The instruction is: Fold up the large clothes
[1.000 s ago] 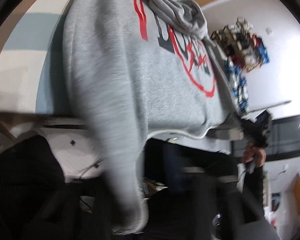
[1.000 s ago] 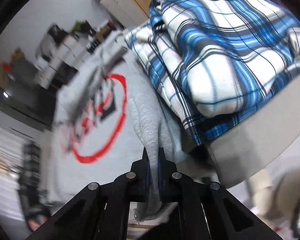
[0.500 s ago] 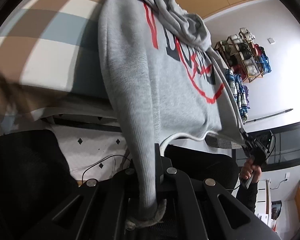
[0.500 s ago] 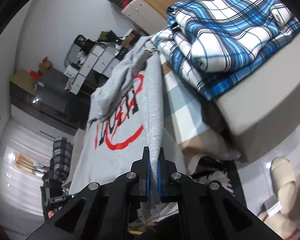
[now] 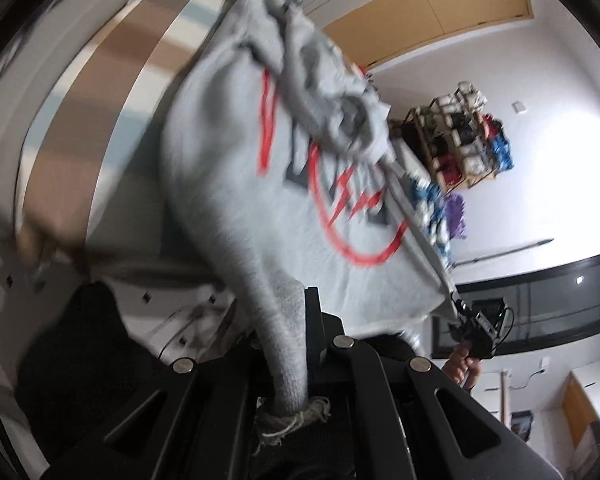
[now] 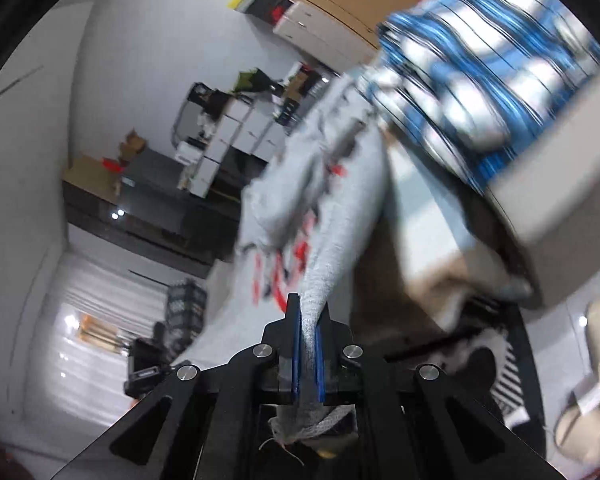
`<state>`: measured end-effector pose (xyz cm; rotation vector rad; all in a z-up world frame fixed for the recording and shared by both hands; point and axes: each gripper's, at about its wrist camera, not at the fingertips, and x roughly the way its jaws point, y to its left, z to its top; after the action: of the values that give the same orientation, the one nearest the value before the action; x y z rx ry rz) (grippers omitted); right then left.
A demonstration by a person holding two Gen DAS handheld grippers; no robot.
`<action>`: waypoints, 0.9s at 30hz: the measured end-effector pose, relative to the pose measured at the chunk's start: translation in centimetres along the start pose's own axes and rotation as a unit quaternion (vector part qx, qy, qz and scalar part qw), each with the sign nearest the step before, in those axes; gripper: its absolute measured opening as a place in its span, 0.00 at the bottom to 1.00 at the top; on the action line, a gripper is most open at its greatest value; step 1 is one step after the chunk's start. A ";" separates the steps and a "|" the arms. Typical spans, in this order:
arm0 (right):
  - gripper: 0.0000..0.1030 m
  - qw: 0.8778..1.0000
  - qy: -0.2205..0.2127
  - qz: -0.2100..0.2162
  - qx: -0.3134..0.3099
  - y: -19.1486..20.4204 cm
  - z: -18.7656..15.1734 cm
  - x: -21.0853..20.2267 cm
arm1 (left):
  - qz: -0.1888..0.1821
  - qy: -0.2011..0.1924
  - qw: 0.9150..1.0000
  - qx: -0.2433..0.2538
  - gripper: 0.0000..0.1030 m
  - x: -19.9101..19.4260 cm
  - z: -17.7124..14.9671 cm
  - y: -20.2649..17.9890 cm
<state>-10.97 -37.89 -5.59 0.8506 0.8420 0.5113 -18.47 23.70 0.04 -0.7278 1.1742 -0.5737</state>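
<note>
Each claw was clamped on a sleeve cuff of the grey sweatshirt (image 5: 236,184): the left claw (image 5: 296,312), the right claw (image 6: 309,332). Folded plaid clothes (image 6: 496,80) lay beside it on the bed (image 5: 112,92).

White walls (image 5: 500,72) close the room on both sides of the tongs. Ahead of the left tongs and to their right, light wooden cupboard doors (image 5: 440,4) run along the top, an open shelf rack (image 5: 460,136) stands against the wall, and a dark window (image 5: 540,300) sits below it. Left of the right tongs, pale curtains (image 6: 92,320) glow with daylight beside a long dark cabinet (image 6: 148,200).
</note>
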 end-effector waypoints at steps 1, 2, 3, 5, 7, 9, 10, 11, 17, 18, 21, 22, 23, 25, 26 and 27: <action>0.05 1.000 -0.007 0.004 -0.002 1.0 1.7 0.3 | -0.003 -0.006 1.000 -0.004 0.00 -0.1 2.1 -0.7; 0.05 1.000 -0.012 0.005 -0.004 1.7 3.0 0.5 | -0.007 -0.011 1.000 -0.007 0.00 -0.2 3.4 -1.3; 0.05 1.000 -0.015 0.008 -0.005 2.5 4.7 0.9 | -0.010 -0.016 1.000 -0.008 0.00 -0.1 4.7 -1.9; 0.05 1.000 -0.022 0.010 -0.010 4.1 7.5 1.8 | -0.010 -0.028 0.999 -0.010 0.00 0.2 8.6 -3.6; 0.05 0.999 -0.027 0.000 -0.018 6.0 11.2 3.2 | -0.014 -0.031 0.999 -0.022 0.00 0.5 11.8 -4.3; 0.05 0.999 -0.028 -0.013 -0.011 7.8 15.9 5.2 | -0.011 -0.036 0.999 -0.025 0.00 0.9 15.9 -5.3; 0.05 0.999 -0.027 -0.020 -0.008 8.1 17.2 5.8 | -0.009 -0.041 0.999 -0.033 0.00 1.0 17.2 -5.6; 0.05 0.999 -0.026 -0.032 0.000 8.5 19.3 6.9 | -0.009 -0.043 0.998 -0.039 0.00 1.0 18.9 -5.9; 0.05 0.989 -0.019 -0.116 0.089 6.8 31.9 15.5 | 0.008 -0.067 0.994 -0.084 0.00 1.5 28.3 -5.6; 0.05 0.986 -0.021 -0.126 0.105 5.9 33.6 17.0 | 0.020 -0.057 0.994 -0.089 0.00 2.7 30.2 -5.3; 0.05 0.976 -0.010 -0.160 0.148 2.3 37.2 21.9 | 0.062 -0.059 0.989 -0.119 0.00 5.0 33.0 -3.2; 0.05 0.972 -0.001 -0.168 0.162 1.1 38.1 23.4 | 0.065 -0.060 0.987 -0.133 0.00 5.6 33.7 -2.4; 0.05 0.970 0.007 -0.175 0.168 0.4 38.7 24.3 | 0.065 -0.062 0.985 -0.151 0.00 6.3 34.7 -1.2; 0.05 0.964 0.018 -0.192 0.183 -1.7 39.9 27.6 | 0.068 -0.054 0.983 -0.161 0.00 7.5 36.6 0.2; 0.05 0.963 0.023 -0.193 0.184 -2.4 40.2 28.8 | 0.073 -0.056 0.981 -0.170 0.00 8.0 37.3 1.0; 0.05 0.962 0.027 -0.196 0.186 -2.9 40.5 29.7 | 0.070 -0.055 0.980 -0.181 0.00 8.9 37.9 2.2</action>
<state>39.35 -37.08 -5.53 0.9820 1.1474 0.0247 20.42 26.42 0.96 -0.9638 1.2296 -0.1995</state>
